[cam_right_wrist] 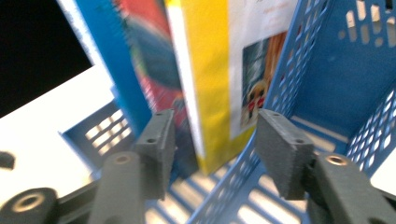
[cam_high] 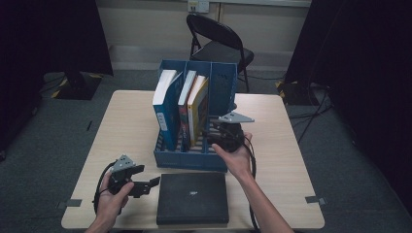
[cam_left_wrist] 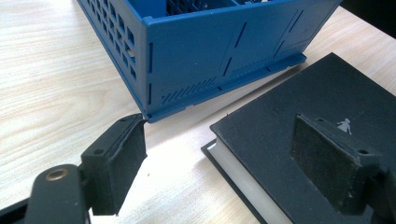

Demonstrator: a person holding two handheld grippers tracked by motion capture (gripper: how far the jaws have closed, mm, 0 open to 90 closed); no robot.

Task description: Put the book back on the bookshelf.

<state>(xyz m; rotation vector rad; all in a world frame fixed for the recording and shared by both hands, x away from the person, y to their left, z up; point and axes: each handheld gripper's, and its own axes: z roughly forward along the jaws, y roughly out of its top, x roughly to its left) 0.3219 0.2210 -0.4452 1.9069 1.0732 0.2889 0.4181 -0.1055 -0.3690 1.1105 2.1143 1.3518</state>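
Grey carpet and dark curtains surround a pale wooden worktop [cam_high: 126, 126]. A blue file rack [cam_high: 214, 87] holds the yellow book [cam_high: 198, 114]; the right gripper [cam_high: 221, 133], spread, sits beside it. The left gripper [cam_high: 145, 187], also spread, rests near a black book [cam_high: 193, 198].

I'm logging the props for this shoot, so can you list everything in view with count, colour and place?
Table: one, light wood, centre of the room.
File rack: one, blue, three compartments, mid-table.
Blue book: one, leaning in the rack's left compartment.
Red-spined book: one, white-topped, middle compartment.
Yellow book: one, middle compartment, beside the red-spined one.
Black book: one, flat on the table in front of the rack.
Folding chair: one, black, behind the table.
Left gripper: black, jaws open, by the black book's left edge.
Right gripper: black, jaws open either side of the yellow book's lower edge, not pressing it.
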